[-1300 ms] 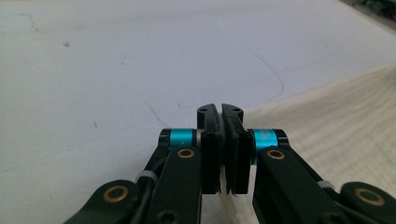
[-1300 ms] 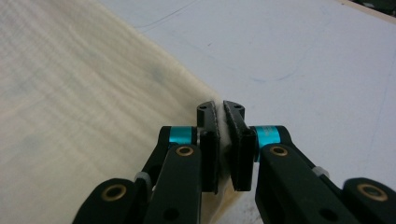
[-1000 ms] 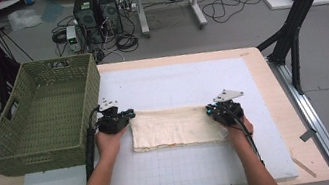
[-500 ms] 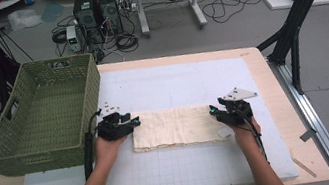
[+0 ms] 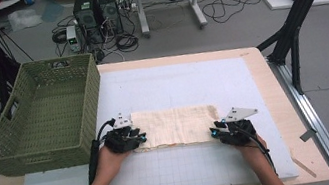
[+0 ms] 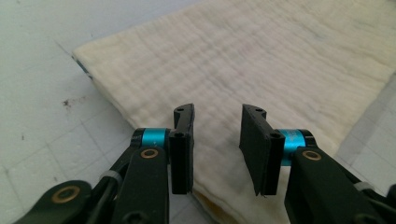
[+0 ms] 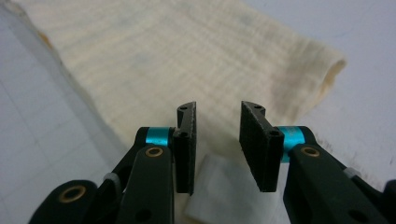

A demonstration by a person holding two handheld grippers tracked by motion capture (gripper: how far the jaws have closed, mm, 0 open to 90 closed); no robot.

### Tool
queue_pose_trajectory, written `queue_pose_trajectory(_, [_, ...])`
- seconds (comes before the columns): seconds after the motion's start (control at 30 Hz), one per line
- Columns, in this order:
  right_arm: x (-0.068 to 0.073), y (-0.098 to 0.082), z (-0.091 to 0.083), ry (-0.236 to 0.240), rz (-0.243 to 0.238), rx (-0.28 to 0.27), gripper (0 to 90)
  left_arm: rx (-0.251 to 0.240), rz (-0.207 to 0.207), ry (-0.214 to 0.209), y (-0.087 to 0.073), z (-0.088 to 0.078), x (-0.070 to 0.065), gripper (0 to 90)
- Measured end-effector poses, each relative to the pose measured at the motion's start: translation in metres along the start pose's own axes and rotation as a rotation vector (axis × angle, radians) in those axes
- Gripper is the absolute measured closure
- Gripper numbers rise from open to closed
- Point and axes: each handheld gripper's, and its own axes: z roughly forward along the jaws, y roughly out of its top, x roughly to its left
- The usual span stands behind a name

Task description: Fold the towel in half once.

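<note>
Nearest the person, the left gripper point(image 5: 136, 139) sits at the left end of a folded cream cloth point(image 5: 178, 124), and the right gripper point(image 5: 216, 132) sits at the cloth's right end. In the left gripper view the left gripper point(image 6: 217, 140) has its jaws parted with a clear gap; the cloth point(image 6: 261, 60) lies flat beneath and beyond the fingertips, its near edge just under the jaws, and nothing is pinched. Those jaws have just been closing a little, with only air between the pads. In the right gripper view the right gripper point(image 7: 217, 140) is likewise parted and has also just been narrowing; the cloth point(image 7: 187, 60) stretches away ahead of the fingertips, its rolled fold showing to their far right, and bare mat shows between the jaws.

Both pairs of fingers are therefore open and hold nothing.

The cloth lies as a long, narrow, layered strip on the white mat point(image 5: 192, 88), so at least one lengthwise fold looks done. Judging by the hands poised at its two short ends, the next step is probably to grip the ends and fold it again. Further off, to the left beyond the left fingers, stands an empty green basket point(image 5: 5, 149), likely the cloth's final place; that part remains undone.
</note>
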Motion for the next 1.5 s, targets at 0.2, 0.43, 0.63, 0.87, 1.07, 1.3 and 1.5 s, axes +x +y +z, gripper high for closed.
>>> queue_pose_trajectory(0.2, [-0.001,-0.009,-0.006,-0.002,0.01,0.024,63.9,-0.029,0.003,-0.009,-0.011,-0.007,-0.003,65.2])
queue_pose_trajectory(0.43, [-0.001,-0.009,-0.029,-0.047,0.057,-0.078,42.8,-0.175,-0.091,-0.041,-0.017,-0.025,0.009,56.8])
queue_pose_trajectory(0.63, [0.003,-0.007,-0.054,-0.126,0.056,-0.135,25.8,-0.345,-0.148,-0.066,-0.014,-0.044,0.016,36.0])
queue_pose_trajectory(0.87, [-0.001,-0.019,-0.068,-0.189,0.071,-0.174,11.9,-0.396,-0.145,-0.023,-0.011,-0.05,0.018,17.0])
queue_pose_trajectory(1.07, [-0.006,-0.02,-0.072,-0.184,0.09,-0.204,11.5,-0.388,-0.123,-0.018,-0.011,-0.049,0.018,17.1])
queue_pose_trajectory(1.3, [-0.006,-0.02,-0.072,-0.191,0.083,-0.196,11.5,-0.389,-0.112,-0.024,-0.011,-0.048,0.015,17.1])
queue_pose_trajectory(1.5, [-0.004,-0.018,-0.071,-0.193,0.08,-0.196,11.5,-0.383,-0.109,-0.026,-0.01,-0.046,0.014,17.2])
